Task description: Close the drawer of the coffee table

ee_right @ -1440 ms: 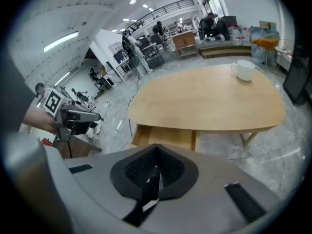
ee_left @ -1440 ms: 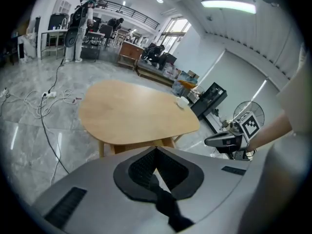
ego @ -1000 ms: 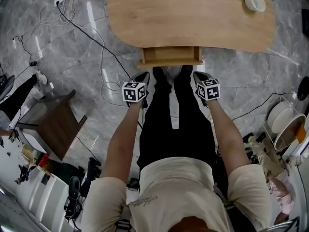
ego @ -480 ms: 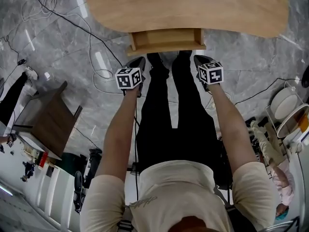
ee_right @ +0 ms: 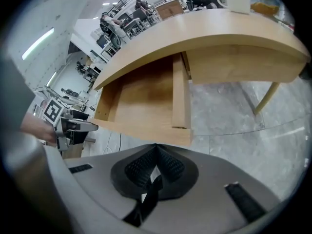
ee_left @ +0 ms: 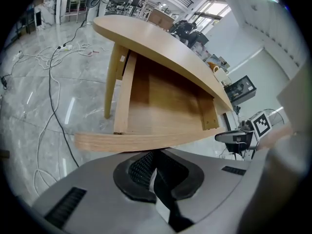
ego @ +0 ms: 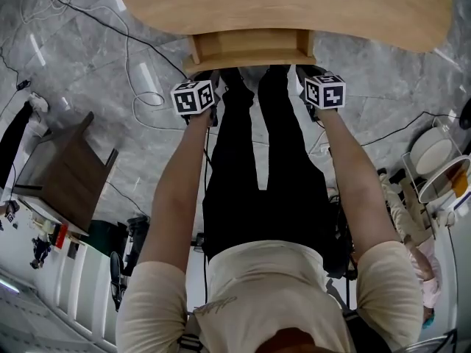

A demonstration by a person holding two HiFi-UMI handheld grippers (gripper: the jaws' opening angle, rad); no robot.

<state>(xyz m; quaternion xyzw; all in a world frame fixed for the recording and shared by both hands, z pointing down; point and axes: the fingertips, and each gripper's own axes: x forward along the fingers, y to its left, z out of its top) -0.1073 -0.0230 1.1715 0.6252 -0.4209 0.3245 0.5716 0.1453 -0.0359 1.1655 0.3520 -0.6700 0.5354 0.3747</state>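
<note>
from the head view the drawer (ego: 249, 48) stands pulled out from under the wooden top of the coffee table (ego: 280, 6), toward the person's legs. the left gripper (ego: 211, 74) and the right gripper (ego: 303, 70) are held at its front panel, one near each end, marker cubes up. that view looks down from too far to read the jaws. the left gripper view does: its jaws are pressed together with nothing between them and the front panel sits right at their tips, though i cannot tell whether they touch it. the right gripper view shows the same, jaws together and the panel just ahead. the gripper views alone show the drawer's wooden inside and a slanted table leg (ee_left: 113, 84). the right gripper view gives a clear look at a white mug (ee_right: 234, 0) on the tabletop. cables (ego: 140, 87) trail over the marble floor (ego: 88, 65) at the left.
</note>
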